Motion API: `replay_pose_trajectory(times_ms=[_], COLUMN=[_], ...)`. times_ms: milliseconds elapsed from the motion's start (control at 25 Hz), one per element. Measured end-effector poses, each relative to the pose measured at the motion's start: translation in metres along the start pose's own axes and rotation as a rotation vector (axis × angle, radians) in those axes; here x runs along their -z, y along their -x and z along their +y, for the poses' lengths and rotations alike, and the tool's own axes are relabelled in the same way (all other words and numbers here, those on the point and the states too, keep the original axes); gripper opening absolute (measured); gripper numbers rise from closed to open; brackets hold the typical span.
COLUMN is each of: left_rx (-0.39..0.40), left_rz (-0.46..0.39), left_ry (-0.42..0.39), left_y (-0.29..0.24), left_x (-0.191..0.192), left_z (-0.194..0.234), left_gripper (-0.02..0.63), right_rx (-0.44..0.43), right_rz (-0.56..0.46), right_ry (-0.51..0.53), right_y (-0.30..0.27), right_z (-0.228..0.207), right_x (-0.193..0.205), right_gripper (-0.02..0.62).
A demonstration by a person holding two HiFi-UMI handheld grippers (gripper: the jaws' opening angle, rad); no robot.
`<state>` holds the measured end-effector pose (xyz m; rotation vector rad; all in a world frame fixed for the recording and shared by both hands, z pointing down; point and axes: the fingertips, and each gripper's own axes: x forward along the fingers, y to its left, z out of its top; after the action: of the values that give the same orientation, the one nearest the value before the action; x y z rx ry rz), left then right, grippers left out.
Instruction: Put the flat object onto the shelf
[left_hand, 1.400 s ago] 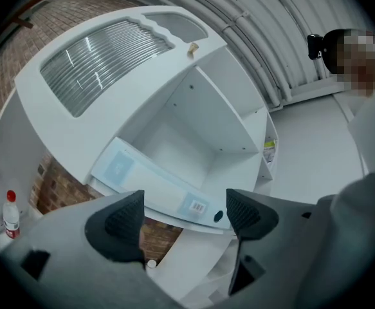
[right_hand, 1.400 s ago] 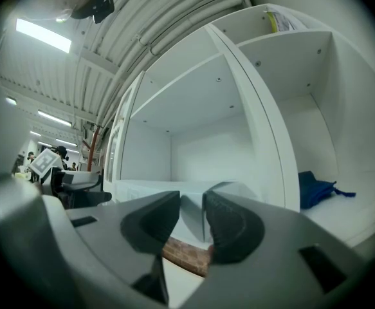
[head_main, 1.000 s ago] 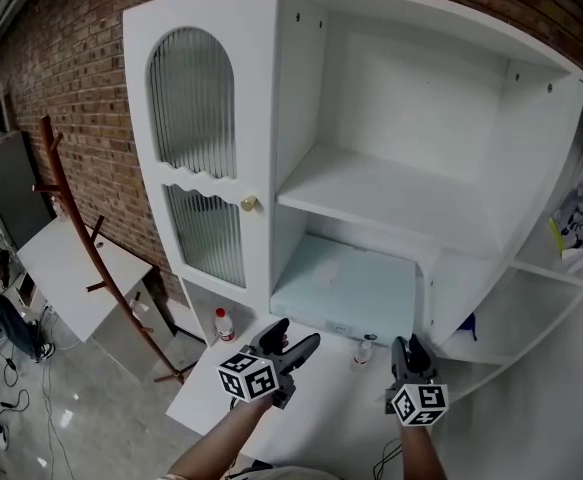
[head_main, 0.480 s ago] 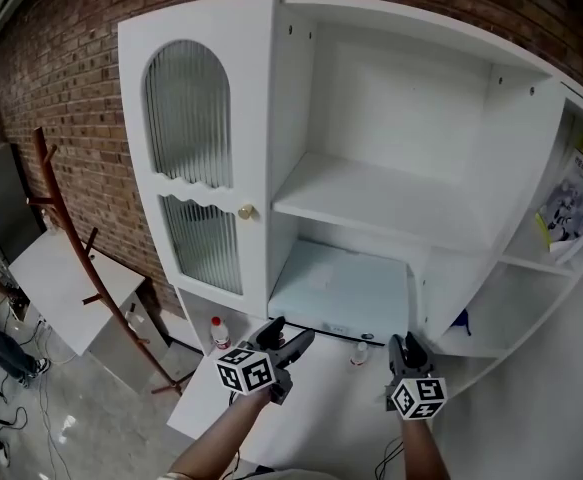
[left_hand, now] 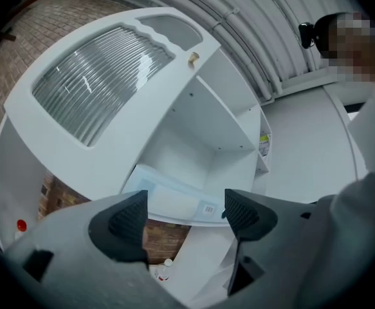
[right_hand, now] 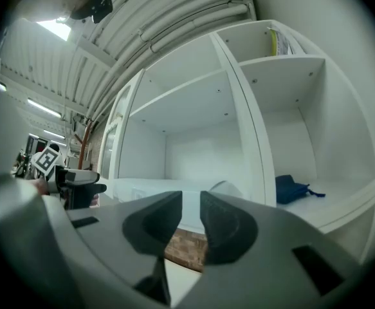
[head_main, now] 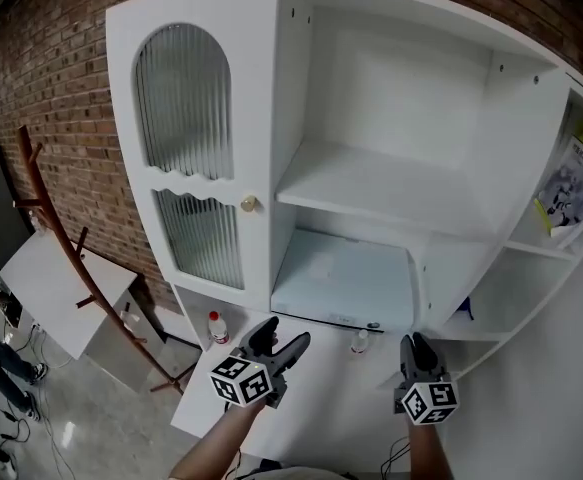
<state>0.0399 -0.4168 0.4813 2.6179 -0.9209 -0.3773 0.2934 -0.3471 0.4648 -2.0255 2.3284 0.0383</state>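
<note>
Flat object [head_main: 343, 280] lay in the lower compartment of the cabinet [head_main: 261, 88], 12 o'clock of both grippers. Left gripper [head_main: 283, 336] at its 7 o'clock: jaws spread, empty. Right gripper [head_main: 412, 341] at 5 o'clock: jaws just closing, narrow gap, empty.

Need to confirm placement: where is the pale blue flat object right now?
Head view, centre: the flat object lies inside the cabinet, in the bay directly beneath the middle shelf, right of the glass door.
</note>
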Motion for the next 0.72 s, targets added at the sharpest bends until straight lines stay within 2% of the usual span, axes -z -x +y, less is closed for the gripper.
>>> replay_pose_trajectory(times_ms=[280, 520, 720], left_rx=[0.011, -0.026, -0.087], left_rz=[0.023, 0.024, 0.000], left_ry=[-0.083, -0.170, -0.159], left_y=[0.023, 0.050, 0.081], left_x=[0.011, 0.021, 0.024], left_z=[-0.005, -0.013, -0.021], left_gripper=[0.368, 0.251, 0.099], right_rx=[0.016, -0.035, -0.073], right_rz=[0.022, 0.053, 0.036], right_ry=[0.042, 0.025, -0.024], right_y=[0.029, 0.057, 0.087], right_z=[0.029, 0.055, 0.063], right_x=[0.009, 0.018, 0.015], right_gripper=[0.057, 0.043, 0.041])
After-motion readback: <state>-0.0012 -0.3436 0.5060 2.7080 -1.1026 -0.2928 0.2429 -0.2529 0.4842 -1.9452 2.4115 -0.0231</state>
